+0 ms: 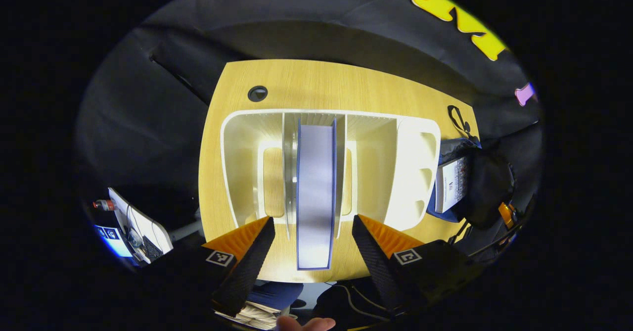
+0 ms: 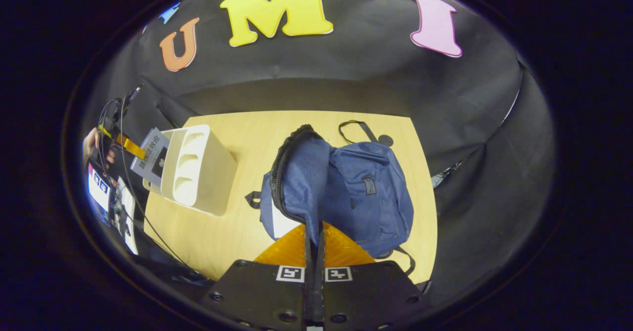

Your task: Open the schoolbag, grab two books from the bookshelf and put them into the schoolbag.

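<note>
In the left gripper view, the left gripper hung above the white bookshelf, and its two orange-backed fingers were spread wide apart, one on each side of a blue-edged book. This book stood on its edge in the middle compartment of the bookshelf, and the fingers were not touching it. The bookshelf stood on the wooden table. At 3 o'clock from the bookshelf lay the schoolbag, dark in this view, with a white book showing at its opening.

In the right gripper view, the right gripper had its fingers pressed together on the edge of the flap of the blue schoolbag. The flap was lifted, so the zipper opening faced 9 o'clock, and a white book was visible inside. The white bookshelf stood at 9 o'clock from the bag, well apart from it on the table. Beyond the bookshelf a hand held a gripper beside a book.
</note>
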